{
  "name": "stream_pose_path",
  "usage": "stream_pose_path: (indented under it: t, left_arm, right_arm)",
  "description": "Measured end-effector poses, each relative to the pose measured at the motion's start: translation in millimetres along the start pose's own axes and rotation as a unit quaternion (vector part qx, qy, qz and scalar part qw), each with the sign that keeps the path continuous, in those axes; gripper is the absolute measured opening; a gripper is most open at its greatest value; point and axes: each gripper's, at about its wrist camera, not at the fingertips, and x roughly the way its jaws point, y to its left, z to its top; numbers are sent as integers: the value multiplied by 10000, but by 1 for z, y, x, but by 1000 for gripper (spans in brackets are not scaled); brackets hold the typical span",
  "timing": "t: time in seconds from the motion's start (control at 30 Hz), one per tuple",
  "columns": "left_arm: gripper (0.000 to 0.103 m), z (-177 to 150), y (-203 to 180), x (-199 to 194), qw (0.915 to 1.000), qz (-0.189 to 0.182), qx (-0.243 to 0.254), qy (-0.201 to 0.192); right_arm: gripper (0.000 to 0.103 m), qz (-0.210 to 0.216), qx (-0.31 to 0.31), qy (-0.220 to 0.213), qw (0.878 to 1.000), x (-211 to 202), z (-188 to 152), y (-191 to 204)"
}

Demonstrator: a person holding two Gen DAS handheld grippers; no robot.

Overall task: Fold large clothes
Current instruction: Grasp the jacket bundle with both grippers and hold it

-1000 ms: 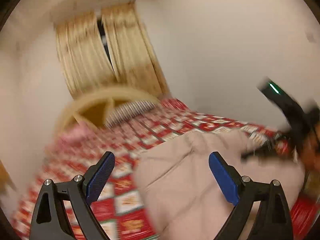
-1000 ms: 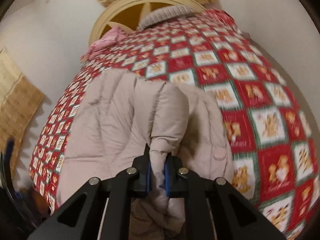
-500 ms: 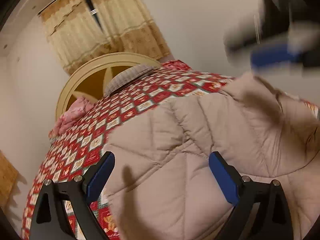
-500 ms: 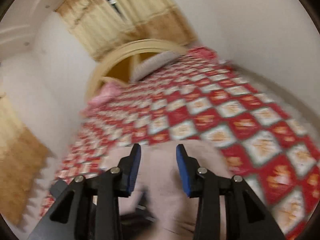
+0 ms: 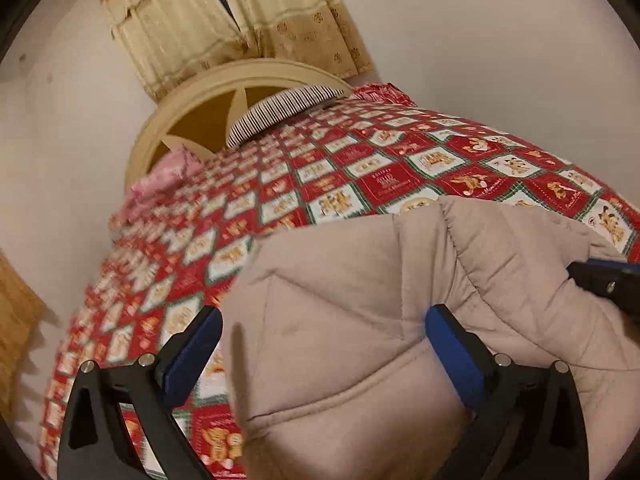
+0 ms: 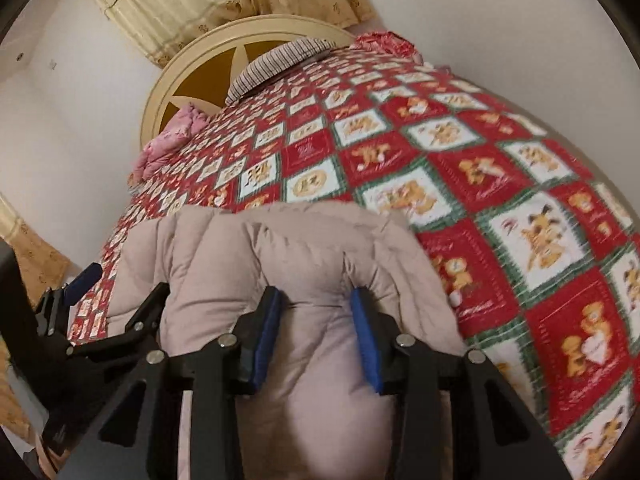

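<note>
On the quilted bed, beige padded jacket, both grippers parted.

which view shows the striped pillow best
The right wrist view: the striped pillow lies sharp against the headboard, its stripes and near edge clear. The left wrist view shows the same pillow against the headboard too, but flatter and more foreshortened.
</note>
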Motion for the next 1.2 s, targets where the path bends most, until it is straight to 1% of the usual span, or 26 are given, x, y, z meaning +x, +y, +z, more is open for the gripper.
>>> stream_pose_path:
  t: [0.07,0.13,0.23,0.8,1.2]
  left_arm:
    - [102,-6,4,5,9998,-119,-117,62]
    - [102,-11,4,10,9996,-200,-196,95]
    - [102,-14,3,13,9994,-240,-229,110]
    - [102,-25,2,26,9990,-297,-315,137]
    - [102,-28,3,30,9987,-332,-351,161]
  right_arm:
    - [42,31,30,-2,10000,5,-5,1]
    - [42,-41,-25,-7,10000,8,-7,5]
    - [42,-115,-77,28,9999,14,-10,7]
    - [42,-473,-263,60,9985,27,-17,13]
    - [42,-608,-346,45,9975,31,-16,14]
